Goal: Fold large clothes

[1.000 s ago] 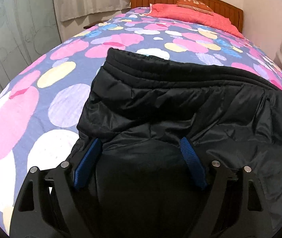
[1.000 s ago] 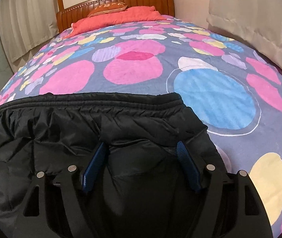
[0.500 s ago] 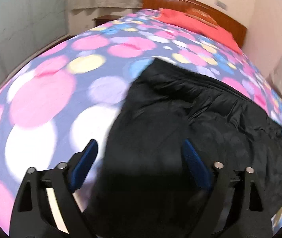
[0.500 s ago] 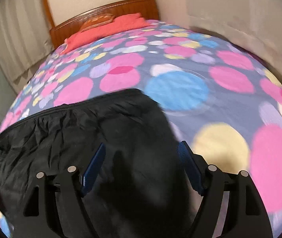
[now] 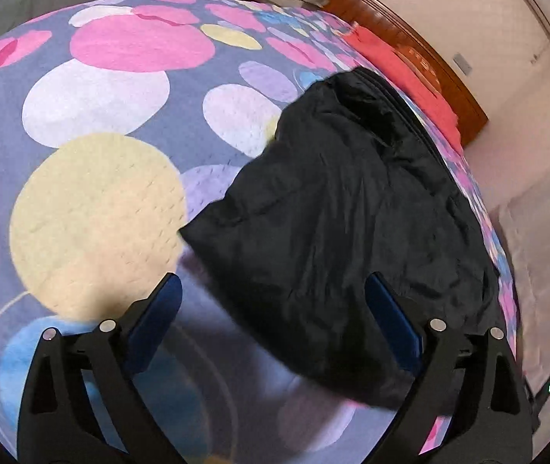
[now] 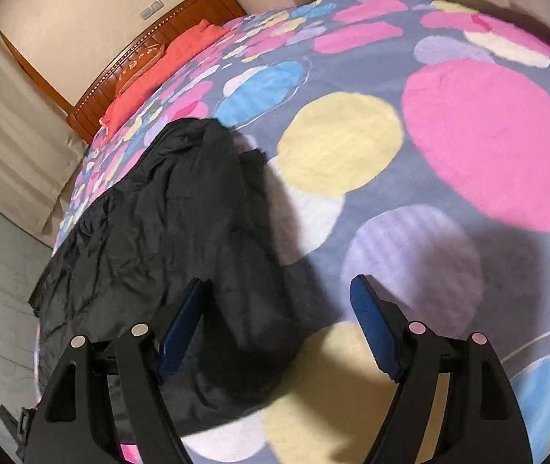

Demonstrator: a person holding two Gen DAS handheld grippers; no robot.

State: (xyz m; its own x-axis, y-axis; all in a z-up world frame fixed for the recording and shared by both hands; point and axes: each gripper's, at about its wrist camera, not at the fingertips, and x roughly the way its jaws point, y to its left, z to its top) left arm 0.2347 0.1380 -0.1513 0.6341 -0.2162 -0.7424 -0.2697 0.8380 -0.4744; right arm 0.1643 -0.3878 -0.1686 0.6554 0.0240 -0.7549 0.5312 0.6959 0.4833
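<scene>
A black padded jacket lies folded on the bed; it also shows in the right wrist view. My left gripper is open and empty, held above the jacket's near left corner, its right finger over the fabric. My right gripper is open and empty above the jacket's near right edge, its left finger over the fabric and its right finger over the bedspread.
The bedspread is blue-grey with large pink, yellow, white and blue circles. A red pillow and wooden headboard are at the far end. Walls and curtains flank the bed. A small dark device sits past the bed edge.
Both grippers have drawn back and lifted off the jacket, swinging outward: left to the left, right to the right. The jacket stays lying on the bed.
</scene>
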